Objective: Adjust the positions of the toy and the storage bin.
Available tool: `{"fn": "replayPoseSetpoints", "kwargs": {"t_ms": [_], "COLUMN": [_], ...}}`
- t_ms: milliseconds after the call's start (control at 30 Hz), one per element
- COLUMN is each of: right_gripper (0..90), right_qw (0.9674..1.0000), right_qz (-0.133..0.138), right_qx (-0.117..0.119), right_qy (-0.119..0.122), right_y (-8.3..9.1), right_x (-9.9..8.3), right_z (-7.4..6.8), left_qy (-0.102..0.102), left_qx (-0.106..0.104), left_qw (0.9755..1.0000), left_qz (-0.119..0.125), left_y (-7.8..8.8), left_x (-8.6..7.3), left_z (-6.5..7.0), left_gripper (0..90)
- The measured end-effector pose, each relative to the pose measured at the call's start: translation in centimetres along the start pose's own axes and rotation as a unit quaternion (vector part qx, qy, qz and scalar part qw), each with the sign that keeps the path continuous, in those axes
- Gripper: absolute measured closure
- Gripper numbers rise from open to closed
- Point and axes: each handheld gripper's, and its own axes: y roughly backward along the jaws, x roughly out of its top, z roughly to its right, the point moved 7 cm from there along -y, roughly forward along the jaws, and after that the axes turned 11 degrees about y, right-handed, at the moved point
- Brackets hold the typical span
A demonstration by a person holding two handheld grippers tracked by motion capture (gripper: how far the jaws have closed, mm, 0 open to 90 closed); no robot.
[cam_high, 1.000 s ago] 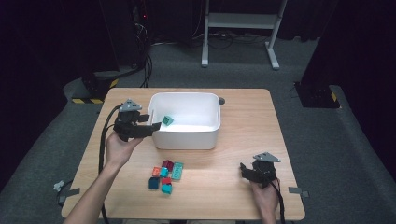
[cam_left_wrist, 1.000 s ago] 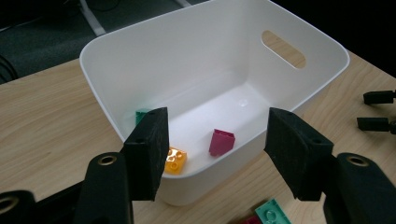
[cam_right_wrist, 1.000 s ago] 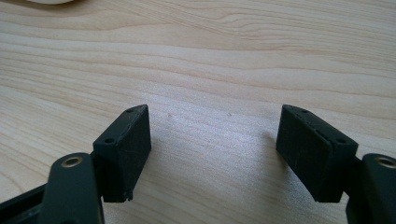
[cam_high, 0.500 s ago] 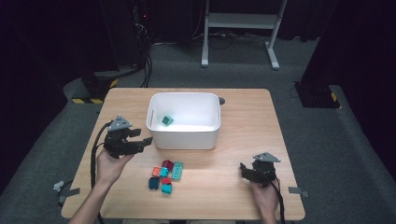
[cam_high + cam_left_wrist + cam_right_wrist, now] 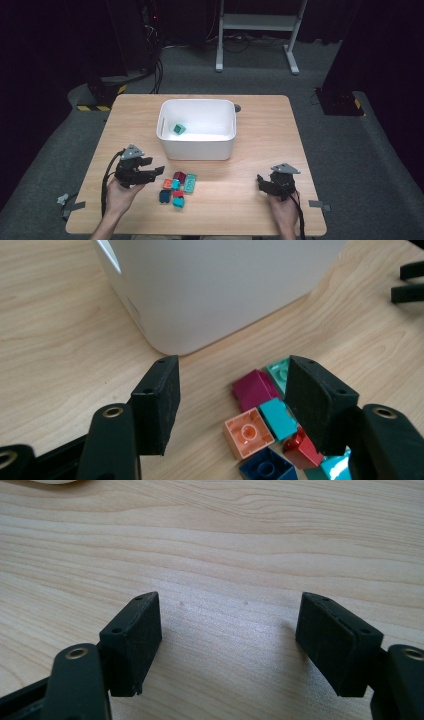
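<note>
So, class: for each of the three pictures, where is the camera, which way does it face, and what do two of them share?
High view: above the table, looking forward and down; forearms, left gripper and right gripper show.
Left gripper view: rides that gripper, facing the bricks and white bin; its open jaws show.
Right gripper view: faces bare wood; open jaws.
Shared: high and left gripper views both show bricks and bin.

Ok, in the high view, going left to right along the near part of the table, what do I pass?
Left black two-jaw tool → cluster of small coloured plastic building bricks → bare light wooden tabletop → right black two-jaw tool.
</note>
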Motion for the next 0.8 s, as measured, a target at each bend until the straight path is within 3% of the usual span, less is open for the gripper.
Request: {"fn": "replayPoseSetpoints", "kwargs": {"t_ms": [400,800], "right_gripper": [26.3,26.3], "right_qw": [1.0000,1.0000], "right_qz": [0.000,0.000], "right_qx": [0.000,0.000], "right_qy": [0.000,0.000], "right_y": [0.0,0.0], "right_x": [0.0,0.0], "right_z": [0.0,0.0], "left_qy": [0.003,0.014], "left_qx": [-0.003,0.011], "left_qw": [0.9998,0.9991], "left_qz": [-0.022,-0.039], "left_y": [-1.6,-3.0], "left_x": [-2.2,-3.9], "left_z": [-0.1,-0.6], "left_gripper": [37.2,39.7]}}
